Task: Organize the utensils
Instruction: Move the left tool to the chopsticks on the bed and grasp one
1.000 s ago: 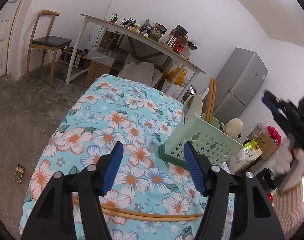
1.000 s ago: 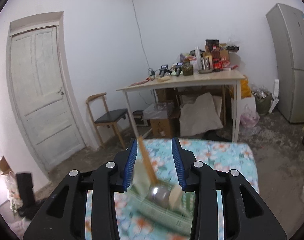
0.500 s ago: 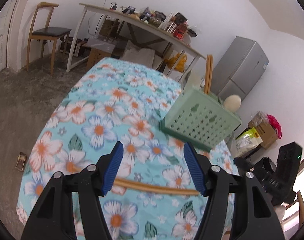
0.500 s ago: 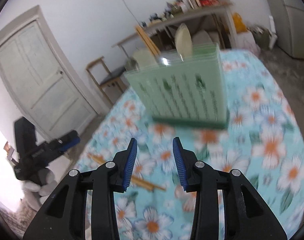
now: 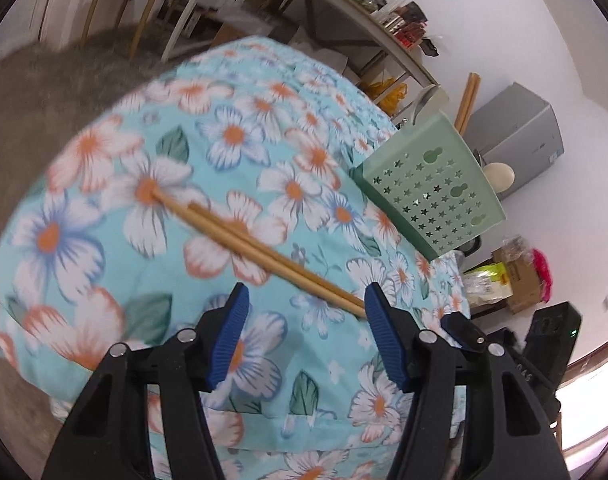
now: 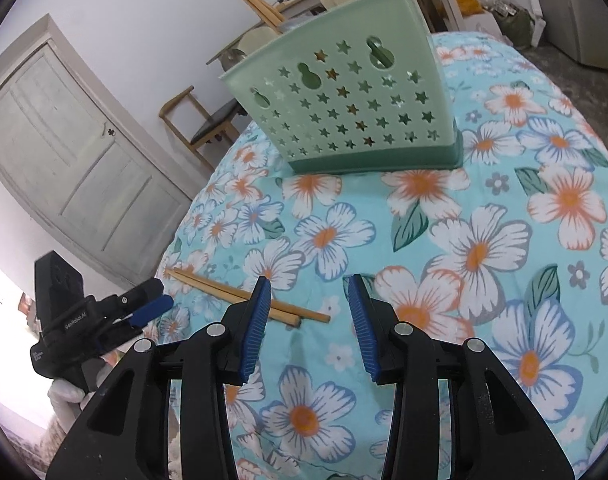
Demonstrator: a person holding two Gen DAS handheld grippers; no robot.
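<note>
Pair of wooden chopsticks lying loose on the flowered cloth of the table, side by side and touching, running from middle left of my left view down to lower middle, thick ends just ahead of my left tongs. In the right view the same pair sits lower left, butts poking past my right tongs. I judge them light, stiff, smooth and round-edged: apt to roll or scissor apart if pinched at a tip. Best taken across both sticks together near the thicker end, pads square to the length. Left tongs half open and closing, nothing between the pads yet; the stick ends sit at the right pad's tip. Right tongs narrow, empty, over bare cloth. Green star-punched holder stands upright upper middle of the right view, already carrying chopsticks and spoons, well apart from the loose pair.
</note>
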